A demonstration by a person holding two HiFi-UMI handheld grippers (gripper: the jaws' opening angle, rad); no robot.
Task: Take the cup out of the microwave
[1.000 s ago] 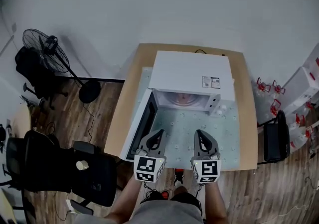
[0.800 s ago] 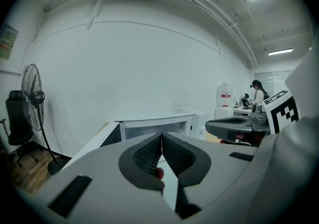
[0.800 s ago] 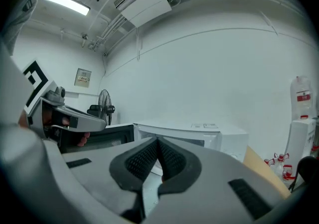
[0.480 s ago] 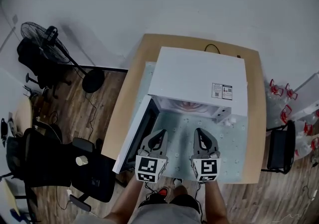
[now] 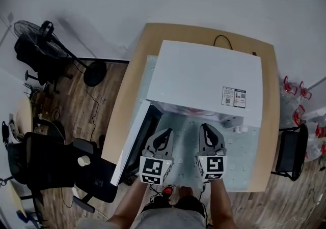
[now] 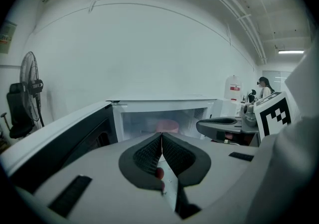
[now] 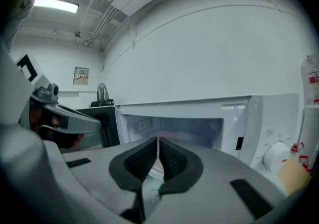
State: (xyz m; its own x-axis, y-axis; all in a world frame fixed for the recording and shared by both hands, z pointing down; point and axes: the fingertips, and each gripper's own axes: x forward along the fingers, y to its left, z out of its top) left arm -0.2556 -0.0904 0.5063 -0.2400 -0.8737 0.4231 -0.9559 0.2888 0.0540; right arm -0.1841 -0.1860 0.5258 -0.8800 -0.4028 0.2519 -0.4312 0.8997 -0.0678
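Nearest, over the front edge of the tabletop, the left gripper (image 5: 164, 132) and right gripper (image 5: 205, 126) sit side by side, each with its jaws pressed together and nothing between them, so neither can take anything yet. Just beyond them lies a bare strip of mat (image 5: 244, 162), and on the left the door (image 5: 133, 141) stands swung wide open toward the front-left corner, close beside the left gripper. The microwave (image 5: 209, 75) fills the back of the table (image 5: 127, 106), its mouth facing the grippers. The pink cup (image 6: 167, 126) stands upright inside, about mid-width and toward the rear wall; whether it has a handle or holds liquid cannot be told. The step in hand looks like the approach. To do it well, spread one gripper's jaws before crossing the mouth, not inside, where room is tight. The right gripper seems better placed, being clear of the door. Go in low and level under the roof, set the pads either side of the cup's wall, close firmly, lift only a little, and draw straight back, keeping the cup upright and off the frame
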